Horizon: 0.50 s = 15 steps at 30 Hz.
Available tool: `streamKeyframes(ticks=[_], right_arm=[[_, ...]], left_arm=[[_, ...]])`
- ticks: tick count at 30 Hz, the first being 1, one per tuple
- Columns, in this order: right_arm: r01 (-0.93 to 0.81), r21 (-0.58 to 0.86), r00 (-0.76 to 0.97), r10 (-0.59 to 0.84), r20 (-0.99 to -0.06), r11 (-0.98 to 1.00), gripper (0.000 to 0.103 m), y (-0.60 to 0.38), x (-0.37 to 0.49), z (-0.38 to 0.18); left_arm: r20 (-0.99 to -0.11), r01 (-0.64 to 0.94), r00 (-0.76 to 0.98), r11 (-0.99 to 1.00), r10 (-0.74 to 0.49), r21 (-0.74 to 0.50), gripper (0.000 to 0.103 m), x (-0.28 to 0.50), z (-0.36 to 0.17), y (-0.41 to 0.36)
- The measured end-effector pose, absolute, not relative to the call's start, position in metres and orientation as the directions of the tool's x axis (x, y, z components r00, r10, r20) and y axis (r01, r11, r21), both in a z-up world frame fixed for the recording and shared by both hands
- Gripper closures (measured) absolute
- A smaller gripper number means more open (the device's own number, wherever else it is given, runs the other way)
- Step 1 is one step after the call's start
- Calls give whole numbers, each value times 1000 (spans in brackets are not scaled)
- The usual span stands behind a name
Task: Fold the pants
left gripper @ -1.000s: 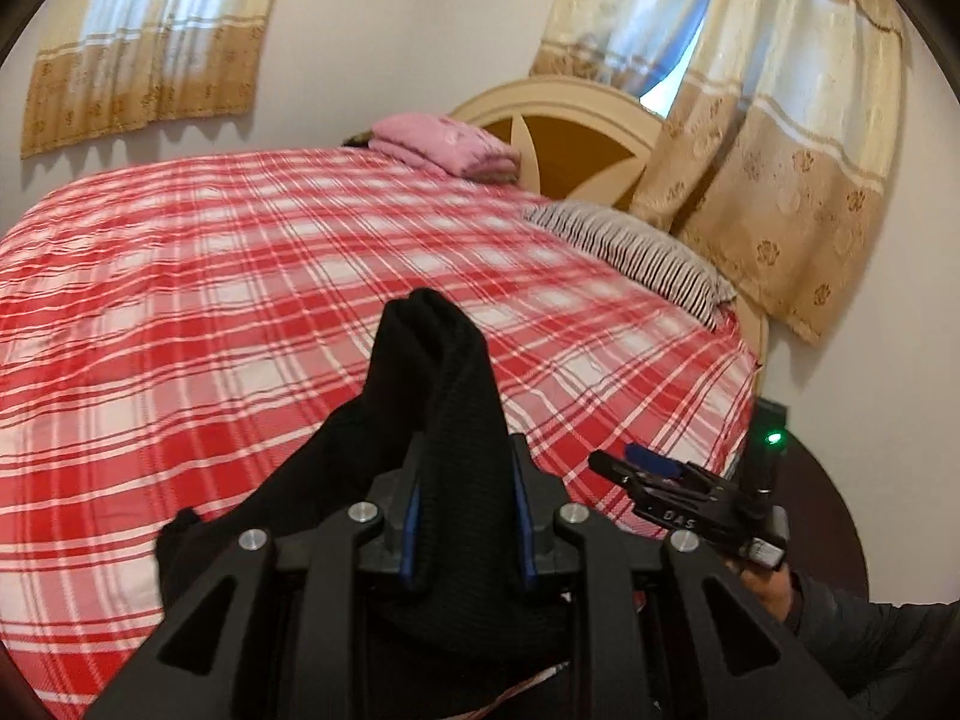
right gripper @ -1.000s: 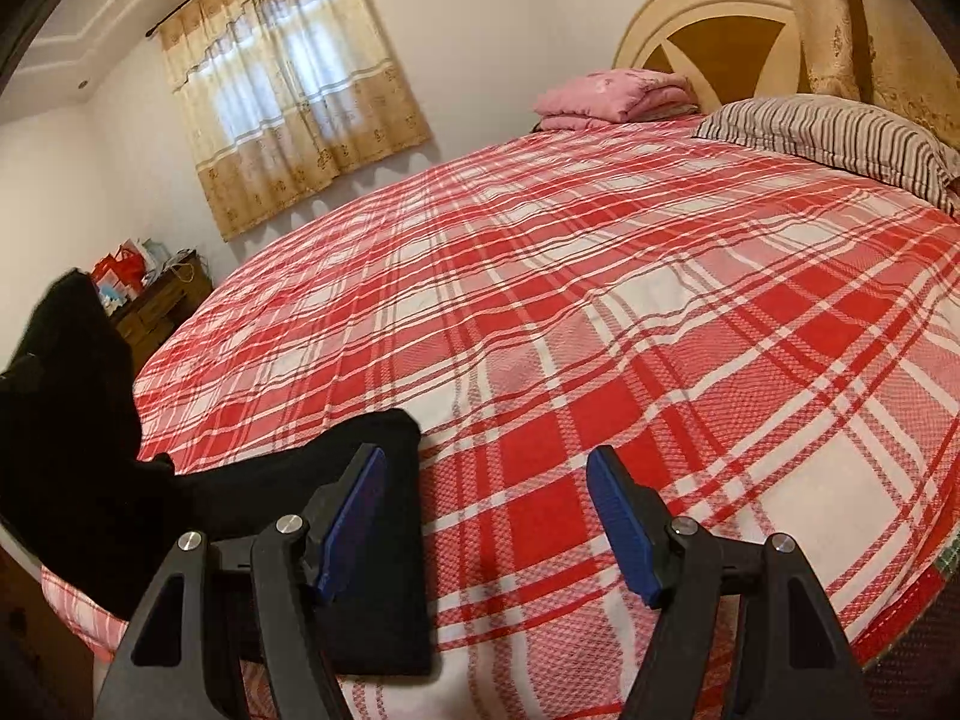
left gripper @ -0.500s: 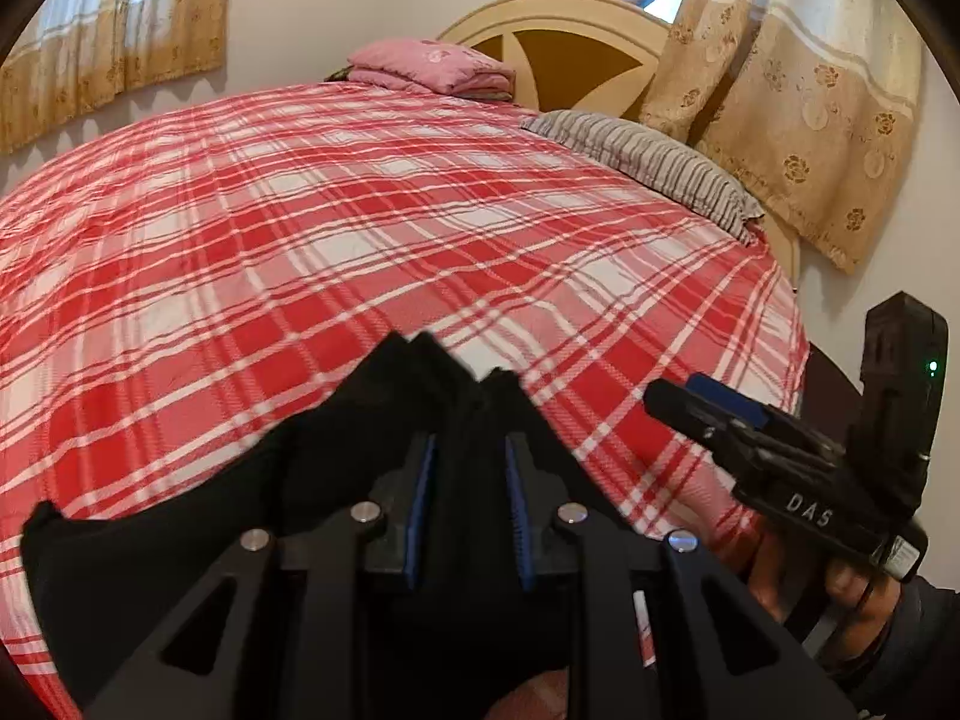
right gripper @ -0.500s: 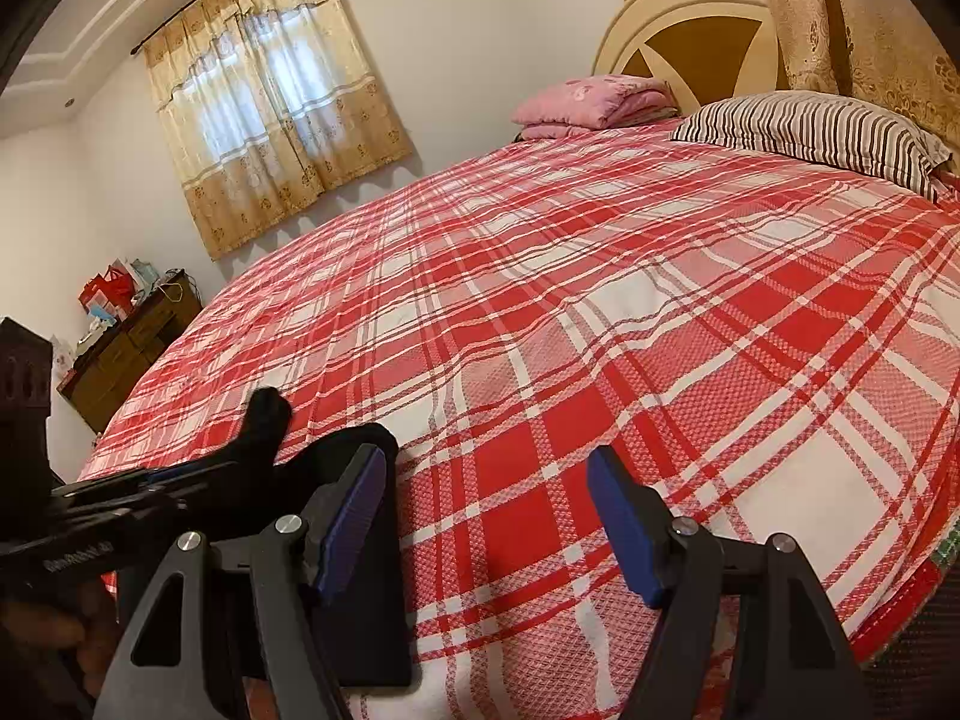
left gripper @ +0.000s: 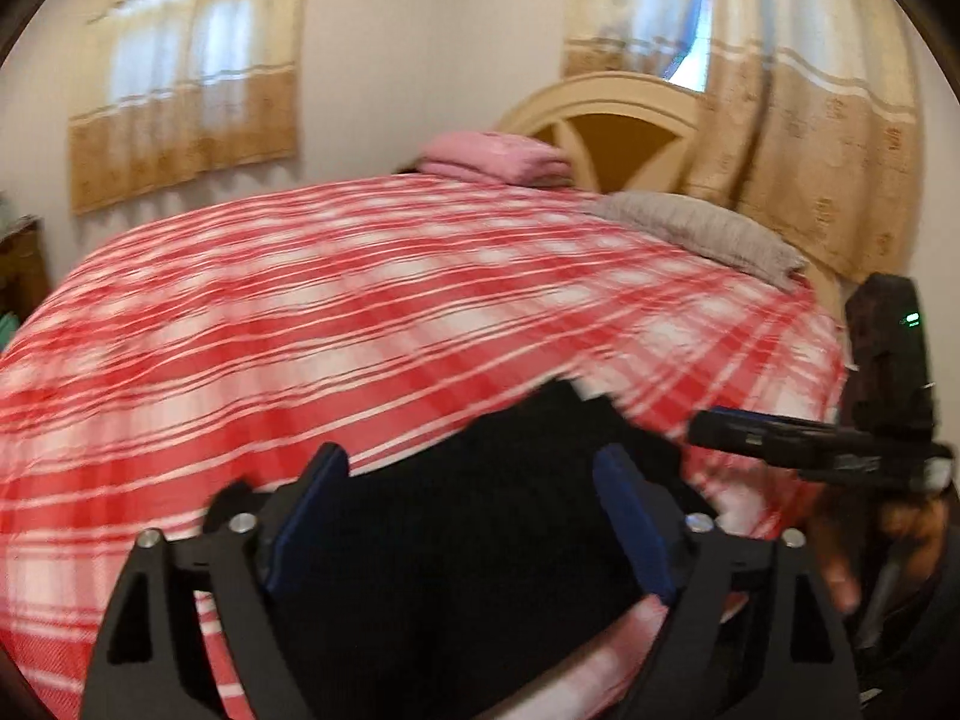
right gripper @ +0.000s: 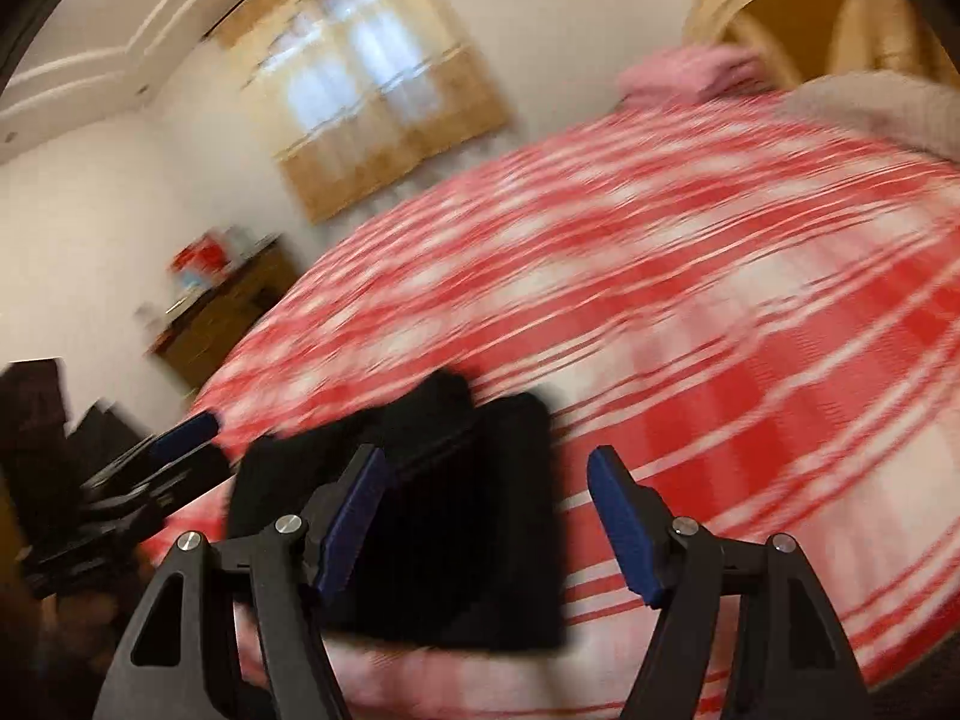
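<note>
while both views blur past any readable writing, left gripper and right gripper gape empty over black pants.

Black pants at 6 o'clock; red-and-white plaid bedspread; pink folded cloth at 12 o'clock.

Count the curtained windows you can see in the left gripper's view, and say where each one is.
2. One curtained window is on the wall left of the headboard; the other is behind and right of it. More may lie out of view.
</note>
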State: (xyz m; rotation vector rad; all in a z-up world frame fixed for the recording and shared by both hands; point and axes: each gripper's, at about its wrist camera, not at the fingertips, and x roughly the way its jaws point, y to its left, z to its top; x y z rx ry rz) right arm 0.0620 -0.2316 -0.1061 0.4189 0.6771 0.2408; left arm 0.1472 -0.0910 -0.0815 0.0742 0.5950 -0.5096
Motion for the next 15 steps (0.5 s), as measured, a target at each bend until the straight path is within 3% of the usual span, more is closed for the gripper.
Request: streamKeyframes(ticks=[4, 9, 11, 15], right_arm=[[-75, 488, 714, 388, -583, 870, 31, -218, 70, -107], [-52, 271, 730, 221, -647, 961, 28, -187, 69, -104], [-16, 155, 775, 110, -622, 988, 28, -183, 61, -97], [-116, 62, 846, 132, -516, 991, 28, -165, 45, -71]], left_arm=[[-584, 396, 719, 913, -377, -100, 15, 154, -102, -64], [-624, 339, 697, 929, -353, -147, 15, 159, -124, -50], [-631, 330, 693, 931, -349, -153, 15, 158, -128, -48], [-633, 311, 698, 938, -335, -153, 15, 157, -131, -43]])
